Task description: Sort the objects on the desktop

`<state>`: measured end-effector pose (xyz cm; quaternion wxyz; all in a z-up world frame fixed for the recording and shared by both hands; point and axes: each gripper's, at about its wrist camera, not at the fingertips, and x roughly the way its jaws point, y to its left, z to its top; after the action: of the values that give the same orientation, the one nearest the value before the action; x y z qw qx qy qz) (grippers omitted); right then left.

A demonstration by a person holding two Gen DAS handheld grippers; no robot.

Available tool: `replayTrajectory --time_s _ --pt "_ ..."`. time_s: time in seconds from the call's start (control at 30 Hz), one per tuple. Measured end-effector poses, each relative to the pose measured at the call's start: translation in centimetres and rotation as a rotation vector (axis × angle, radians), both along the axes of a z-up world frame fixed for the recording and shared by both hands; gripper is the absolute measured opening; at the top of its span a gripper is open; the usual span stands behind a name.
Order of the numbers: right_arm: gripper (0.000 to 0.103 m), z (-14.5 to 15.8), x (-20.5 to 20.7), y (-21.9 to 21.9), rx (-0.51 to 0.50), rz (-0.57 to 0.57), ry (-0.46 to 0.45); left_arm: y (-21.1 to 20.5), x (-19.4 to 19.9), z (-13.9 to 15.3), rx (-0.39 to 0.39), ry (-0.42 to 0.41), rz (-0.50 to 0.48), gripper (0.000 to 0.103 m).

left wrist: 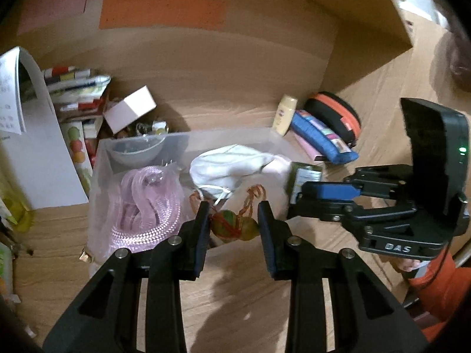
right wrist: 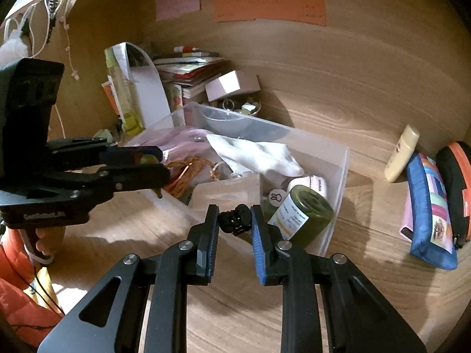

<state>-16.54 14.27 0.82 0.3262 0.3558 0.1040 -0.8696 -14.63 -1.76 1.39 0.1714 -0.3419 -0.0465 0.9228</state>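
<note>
A clear plastic bin (left wrist: 141,144) (right wrist: 338,158) stands on the wooden desk. It holds a pink rope (left wrist: 144,206), a white cloth (left wrist: 232,164) (right wrist: 259,153) and a dark green jar (right wrist: 306,214). My left gripper (left wrist: 234,223) is shut on a green-and-red beaded charm (left wrist: 235,225) with an orange cord, over the bin's near edge. My right gripper (right wrist: 234,220) is shut on a small black hair clip (right wrist: 234,220) just over the bin's near wall, beside the jar. The right gripper also shows in the left wrist view (left wrist: 297,197), at the bin's right end.
A cream bottle (right wrist: 401,154), a blue pencil case (right wrist: 429,211) and a black-and-orange case (right wrist: 454,188) lie right of the bin. Books, a white box (left wrist: 131,108) and papers pile up at the back left. A wooden back panel carries coloured notes (right wrist: 268,6).
</note>
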Motion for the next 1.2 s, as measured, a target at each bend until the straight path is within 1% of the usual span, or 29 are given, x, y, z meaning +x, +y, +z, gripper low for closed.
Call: replayTrajectory --time_s 0.07,0.3,0.47,0.63,0.77,0.87,0.9,0.93,1.0,1.07,1.17,1.2 --pt "0.019 -0.2 -0.2 -0.2 0.004 0.003 -0.004 -0.2 -0.6 -0.6 0.002 -0.021 0.008 0.032" --pt "0.019 -0.7 -0.8 -0.7 0.016 -0.005 -0.003 -0.3 -1.0 -1.5 -0.018 -0.041 0.015 0.032" --pt "0.019 -0.9 -0.8 -1.1 0.028 -0.015 0.010 -0.1 -0.7 -1.2 -0.032 -0.027 0.018 0.032" --pt "0.019 -0.9 -0.4 -1.7 0.061 -0.028 0.039 0.0 -0.2 -0.5 -0.025 -0.006 0.010 0.032" --pt "0.021 -0.9 -0.4 -1.8 0.063 -0.047 0.032 -0.2 0.3 0.0 -0.017 0.009 0.016 0.032" --pt "0.031 -0.8 -0.4 -1.6 0.059 -0.065 0.029 -0.5 0.6 0.3 -0.007 0.013 0.024 0.032" --pt "0.039 -0.7 -0.4 -1.6 0.053 -0.071 0.029 -0.6 0.8 0.4 -0.007 0.017 0.029 0.032" --pt "0.044 -0.6 -0.4 -1.5 0.047 -0.072 0.028 -0.7 0.9 0.5 -0.007 0.018 0.033 0.032" --pt "0.048 -0.4 -0.1 -1.4 0.033 -0.071 0.027 -1.0 1.2 0.7 -0.008 0.023 0.045 0.036" --pt "0.049 -0.1 0.2 -1.6 0.040 -0.080 0.046 -1.1 1.4 0.8 -0.007 0.027 0.055 0.037" --pt "0.053 0.3 0.8 -1.7 0.043 -0.082 0.067 -1.3 1.9 1.0 -0.012 0.033 0.065 0.038" --pt "0.056 0.5 1.0 -1.8 0.044 -0.083 0.074 -1.5 2.0 1.0 -0.012 0.034 0.065 0.038"
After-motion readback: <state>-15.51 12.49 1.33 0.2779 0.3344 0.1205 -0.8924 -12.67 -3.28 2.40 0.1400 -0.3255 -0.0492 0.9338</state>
